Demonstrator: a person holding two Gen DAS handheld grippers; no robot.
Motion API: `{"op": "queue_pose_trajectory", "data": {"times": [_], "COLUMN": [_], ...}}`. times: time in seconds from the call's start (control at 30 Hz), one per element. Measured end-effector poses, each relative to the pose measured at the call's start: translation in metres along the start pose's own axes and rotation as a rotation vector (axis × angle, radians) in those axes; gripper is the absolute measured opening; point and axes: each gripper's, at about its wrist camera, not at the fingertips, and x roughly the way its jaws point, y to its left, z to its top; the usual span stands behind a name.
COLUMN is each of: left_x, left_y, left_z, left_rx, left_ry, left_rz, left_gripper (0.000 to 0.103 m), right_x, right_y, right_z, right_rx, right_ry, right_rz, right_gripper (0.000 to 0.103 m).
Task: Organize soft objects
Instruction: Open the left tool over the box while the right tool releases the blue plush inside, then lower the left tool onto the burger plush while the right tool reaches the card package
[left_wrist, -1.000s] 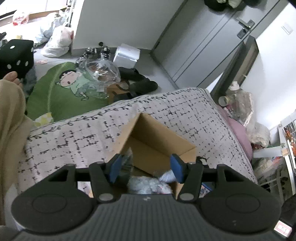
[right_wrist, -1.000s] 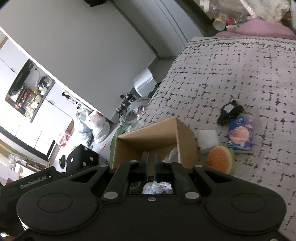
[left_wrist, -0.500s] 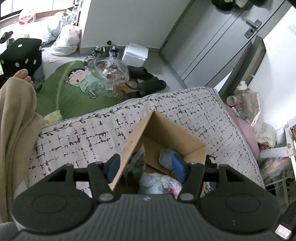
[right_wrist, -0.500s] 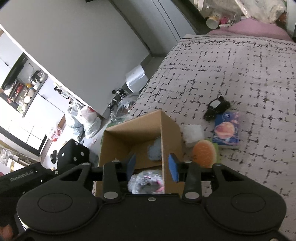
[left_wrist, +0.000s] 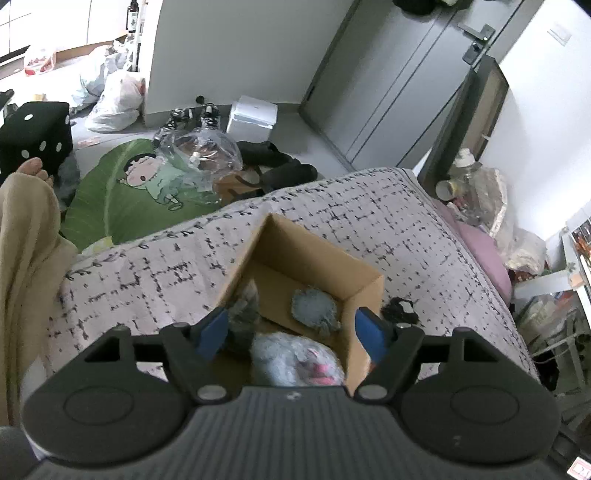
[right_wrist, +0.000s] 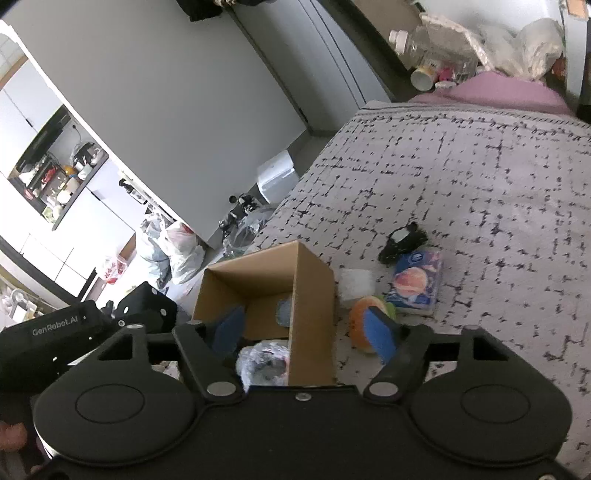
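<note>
Bed: one, checked cover.
Cardboard box: one, open-topped, on bed.
Soft toys in box: three, grey-blue fuzzy; largest bagged, pink patch.
Left gripper: jaws opening, gripping nothing.
Right gripper: jaws opening, straddling box wall, not pressing.

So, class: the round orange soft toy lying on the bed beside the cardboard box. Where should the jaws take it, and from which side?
Grip the orange toy across its rounded middle, coming down from above. It lies flat on the bedspread, hemmed by the box and tissue pack, so only its top is free.
</note>
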Motion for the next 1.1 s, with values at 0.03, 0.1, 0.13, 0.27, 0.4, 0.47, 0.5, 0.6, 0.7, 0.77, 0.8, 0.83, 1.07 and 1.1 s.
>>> {"op": "queue_pose_trajectory", "data": {"times": [0.03,0.1,0.13,0.27,0.4,0.47,0.5,0.6,0.7,0.77,0.8,0.83,1.07,1.1], "left_x": [0.000,-0.001,-0.001,0.001,0.001,0.003,0.004,0.009,0.014,0.016,0.017,0.018,0.025,0.026], "left_y": [-0.003,-0.009,-0.011,-0.024,-0.035,-0.042,-0.045,-0.053,-0.061,-0.067,-0.070,-0.073,-0.090,-0.092], "left_z": [-0.002,-0.006,-0.008,-0.015,-0.021,-0.025,-0.027,-0.033,-0.037,-0.041,-0.042,-0.043,-0.051,-0.052], "left_rx": [0.001,0.007,0.010,0.028,0.056,0.077,0.084,0.099,0.124,0.136,0.140,0.143,0.167,0.172], "left_ry": [0.003,0.004,0.003,0.013,0.022,0.020,0.020,0.027,0.043,0.044,0.045,0.048,0.056,0.061], "left_rz": [0.000,0.009,0.012,0.009,-0.007,-0.007,-0.005,0.007,0.017,0.026,0.030,0.033,0.046,0.047], "left_gripper": [0.076,0.078,0.079,0.082,0.083,0.084,0.085,0.087,0.087,0.087,0.087,0.087,0.087,0.087], "right_x": [-0.002,-0.008,-0.010,-0.017,-0.021,-0.023,-0.025,-0.029,-0.032,-0.032,-0.033,-0.033,-0.029,-0.029], "right_y": [-0.002,-0.004,-0.005,-0.014,-0.028,-0.034,-0.038,-0.048,-0.061,-0.069,-0.072,-0.074,-0.093,-0.096], "right_z": [0.000,-0.002,-0.002,-0.005,-0.005,-0.005,-0.004,-0.004,-0.005,-0.005,-0.006,-0.006,-0.006,-0.006], "right_rx": [-0.007,-0.025,-0.036,-0.048,-0.023,-0.016,-0.012,-0.002,0.025,0.036,0.037,0.038,0.062,0.071], "right_ry": [-0.002,-0.008,-0.012,-0.028,-0.028,-0.034,-0.040,-0.056,-0.066,-0.061,-0.058,-0.054,-0.026,-0.025], "right_rz": [-0.003,-0.020,-0.027,-0.045,-0.072,-0.090,-0.100,-0.116,-0.118,-0.119,-0.120,-0.121,-0.117,-0.109], "right_gripper": [0.083,0.087,0.090,0.096,0.097,0.099,0.099,0.102,0.103,0.103,0.103,0.103,0.103,0.103]}}
